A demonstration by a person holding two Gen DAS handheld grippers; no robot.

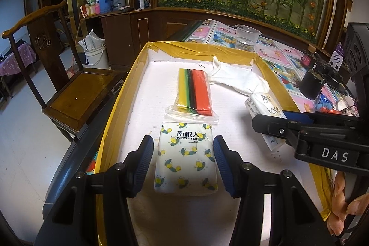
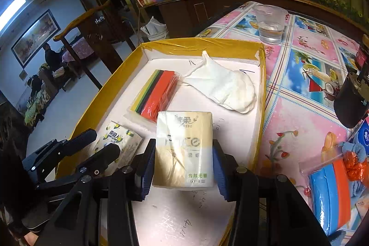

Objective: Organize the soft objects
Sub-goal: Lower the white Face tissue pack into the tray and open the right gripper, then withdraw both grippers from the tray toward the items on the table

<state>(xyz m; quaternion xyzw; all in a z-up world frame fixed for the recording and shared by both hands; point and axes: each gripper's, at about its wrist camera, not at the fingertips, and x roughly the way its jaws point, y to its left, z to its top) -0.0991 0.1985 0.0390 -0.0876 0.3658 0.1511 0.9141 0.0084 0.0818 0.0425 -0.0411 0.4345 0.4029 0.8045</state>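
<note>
Tissue pack with lemon print (image 1: 186, 156) lies flat in the yellow-rimmed tray (image 1: 120, 93), between the pads of your left gripper (image 1: 183, 151), whose jaws are open and not touching it. Your right gripper (image 2: 183, 165) clamps the beige tissue pack (image 2: 184, 149) from both sides, above the tray floor.

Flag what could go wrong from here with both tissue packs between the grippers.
1. The right gripper pinches the beige tissue pack only near its bottom end, so it might sag or slip.
2. The lemon-print tissue pack lies between the left gripper's open fingers, touching the bagged colored strips; closing could drag that bag.
</note>
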